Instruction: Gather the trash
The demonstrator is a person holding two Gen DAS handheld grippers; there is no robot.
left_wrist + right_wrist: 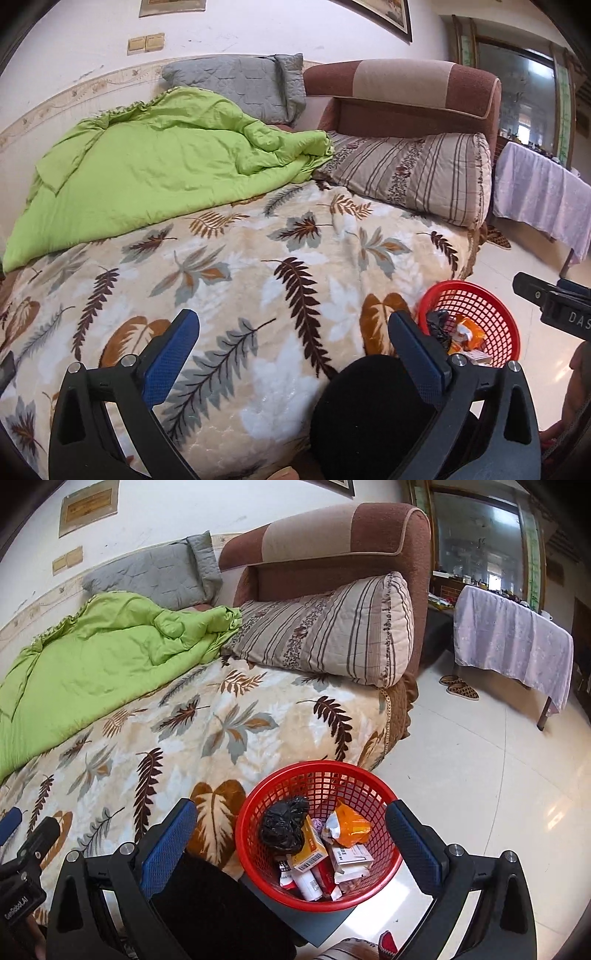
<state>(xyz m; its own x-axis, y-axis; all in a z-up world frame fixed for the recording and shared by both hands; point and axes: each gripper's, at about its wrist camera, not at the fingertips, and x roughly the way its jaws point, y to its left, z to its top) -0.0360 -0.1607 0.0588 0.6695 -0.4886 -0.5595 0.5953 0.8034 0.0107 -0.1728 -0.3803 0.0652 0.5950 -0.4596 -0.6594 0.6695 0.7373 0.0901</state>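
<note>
A red mesh basket (258, 805) stands on the floor beside the bed, holding a crumpled black bag (284, 825), an orange wrapper (351, 825) and several small boxes (310, 853). My right gripper (291, 834) hangs over it, open, with nothing between its blue pads. In the left wrist view the same red mesh basket (476, 299) shows at the lower right. My left gripper (293, 343) is open over the leaf-patterned blanket (229, 266), empty. No loose trash shows on the blanket.
A green quilt (147, 166), a grey pillow (240, 83) and a striped pillow (417, 173) lie on the bed against a brown headboard (406, 92). A cloth-covered table (513, 642) and slippers (460, 686) are at the right on the pale tiled floor (480, 775). A dark-clothed knee (369, 413) shows below.
</note>
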